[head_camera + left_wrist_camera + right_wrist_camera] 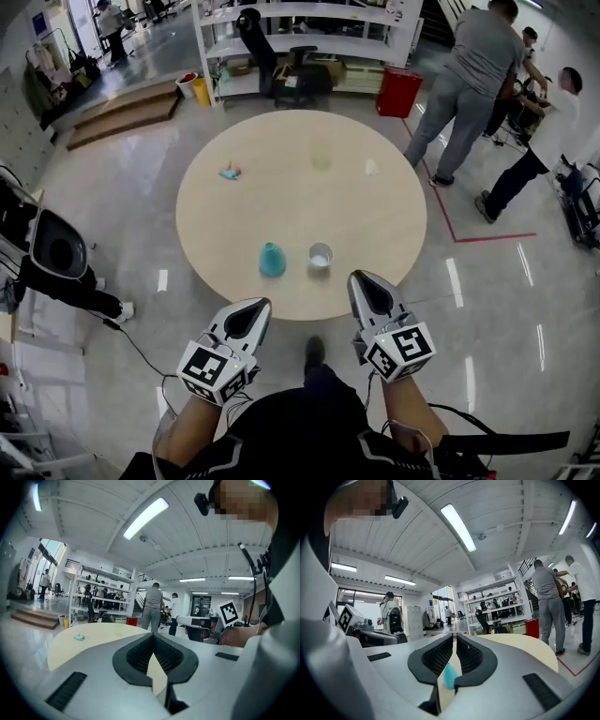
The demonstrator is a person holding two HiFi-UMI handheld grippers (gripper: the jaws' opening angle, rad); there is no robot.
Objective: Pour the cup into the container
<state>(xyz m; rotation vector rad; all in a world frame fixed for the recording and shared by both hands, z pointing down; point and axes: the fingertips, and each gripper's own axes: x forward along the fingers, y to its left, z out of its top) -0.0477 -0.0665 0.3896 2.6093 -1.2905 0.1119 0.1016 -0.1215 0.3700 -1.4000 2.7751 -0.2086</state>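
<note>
Left hand-held gripper [255, 309] is closed, its jaws pressed together with nothing between them. The right hand-held gripper [364, 284] is closed and empty too. Both hover side by side, short of the near edge of the round desk [375, 216].

Close to that edge the white cup [321, 256] stands upright just beside the teal container [272, 260], without touching it. The cup looks small, light and thin-walled, probably plastic or paper, so a hard squeeze could dent it or slop out its contents, which cannot be made out from here. The safest hold is probably a gentle grip across the side wall at about mid-height, with the jaws opened first. The cup should stay level until it is over the container, which seems to taper toward its top.
</note>
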